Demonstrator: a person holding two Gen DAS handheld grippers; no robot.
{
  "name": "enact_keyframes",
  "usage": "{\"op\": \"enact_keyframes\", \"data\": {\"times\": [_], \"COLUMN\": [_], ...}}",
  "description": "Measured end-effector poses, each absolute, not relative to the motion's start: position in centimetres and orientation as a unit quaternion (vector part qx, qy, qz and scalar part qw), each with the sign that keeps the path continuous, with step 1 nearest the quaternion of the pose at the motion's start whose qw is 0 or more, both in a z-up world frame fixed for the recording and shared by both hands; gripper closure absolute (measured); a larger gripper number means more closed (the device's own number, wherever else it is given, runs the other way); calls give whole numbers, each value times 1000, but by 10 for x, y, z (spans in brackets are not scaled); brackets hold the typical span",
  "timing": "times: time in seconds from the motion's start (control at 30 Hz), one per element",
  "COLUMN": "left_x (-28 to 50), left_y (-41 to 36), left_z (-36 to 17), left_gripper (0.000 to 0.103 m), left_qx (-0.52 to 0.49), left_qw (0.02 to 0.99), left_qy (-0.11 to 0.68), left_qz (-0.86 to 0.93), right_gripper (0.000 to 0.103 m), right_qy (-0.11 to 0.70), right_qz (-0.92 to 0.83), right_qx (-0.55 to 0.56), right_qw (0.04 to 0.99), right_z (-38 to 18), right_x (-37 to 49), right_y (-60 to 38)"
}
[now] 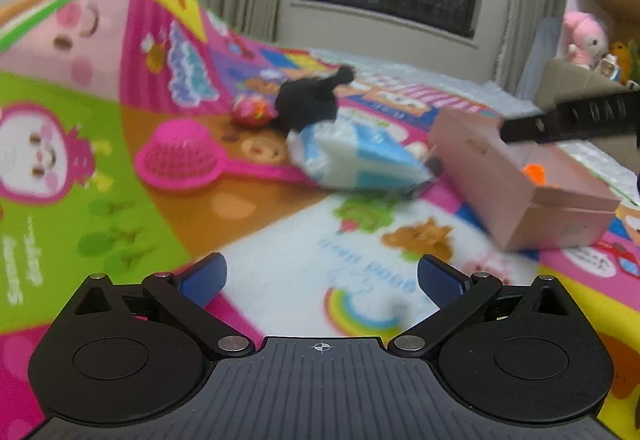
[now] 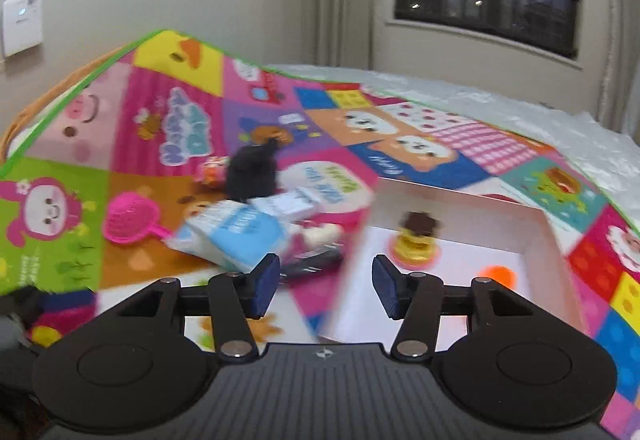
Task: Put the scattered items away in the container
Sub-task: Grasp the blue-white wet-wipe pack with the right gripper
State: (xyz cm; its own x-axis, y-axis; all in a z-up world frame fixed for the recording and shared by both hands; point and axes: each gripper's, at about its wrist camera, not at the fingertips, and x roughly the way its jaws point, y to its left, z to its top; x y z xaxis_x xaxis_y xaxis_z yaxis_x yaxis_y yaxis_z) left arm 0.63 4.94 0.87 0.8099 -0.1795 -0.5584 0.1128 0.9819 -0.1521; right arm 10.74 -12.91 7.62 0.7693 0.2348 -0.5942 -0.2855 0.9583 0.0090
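Observation:
A pink box lies on the colourful play mat, open at the top; the right wrist view shows its white inside with a small stacked toy and an orange ball. Scattered on the mat are a pink strainer, a blue-white tissue pack, a black plush and a red ball. My left gripper is open and empty above the mat. My right gripper is open and empty over the box's near left edge; its body shows in the left wrist view.
A cardboard box with plush toys stands at the far right. The mat rises over a hump at the left. A bubble-wrap sheet lies behind it, below the window wall.

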Motion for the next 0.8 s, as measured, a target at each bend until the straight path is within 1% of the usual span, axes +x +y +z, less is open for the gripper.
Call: {"op": "enact_keyframes", "data": {"times": [0.03, 0.13, 0.27, 0.33, 0.43, 0.47, 0.53, 0.57, 0.67, 0.7, 0.73, 0.8], "left_x": [6, 2, 0, -1, -1, 0, 0, 0, -1, -1, -1, -1], "left_y": [50, 46, 45, 46, 48, 47, 46, 45, 46, 46, 46, 46], "left_z": [6, 3, 1, 0, -1, -1, -2, -2, -2, -2, -3, -3], "left_gripper": [0, 0, 0, 0, 0, 0, 0, 0, 0, 0, 0, 0], "left_qx": [-58, -45, -35, -40, -47, -46, -42, -40, -42, -43, -44, -45], "left_qw": [949, 953, 954, 955, 954, 954, 954, 954, 955, 955, 955, 955], "left_qy": [300, 291, 289, 287, 287, 287, 288, 288, 286, 286, 286, 286], "left_qz": [-77, -71, -68, -70, -71, -71, -69, -69, -69, -70, -70, -70], "right_gripper": [62, 62, 62, 62, 61, 59, 23, 20, 18, 15, 8, 5], "right_qy": [325, 358, 381, 366, 327, 320, 315, 311, 327, 341, 357, 384], "right_qz": [140, 108, 41, 25, 83, 109, 140, 141, 162, 174, 186, 206], "right_qx": [-35, -26, -59, -69, -37, -26, -34, -43, -67, -72, -78, -93], "right_qw": [935, 927, 922, 928, 941, 941, 938, 939, 929, 921, 912, 895], "right_z": [75, 62, 37, 30, 40, 44, 47, 47, 38, 33, 27, 15], "right_x": [118, 150, 192, 197, 184, 180, 181, 185, 208, 218, 229, 241], "right_y": [-121, -97, -75, -69, -68, -66, -56, -50, -33, -28, -22, -14]}}
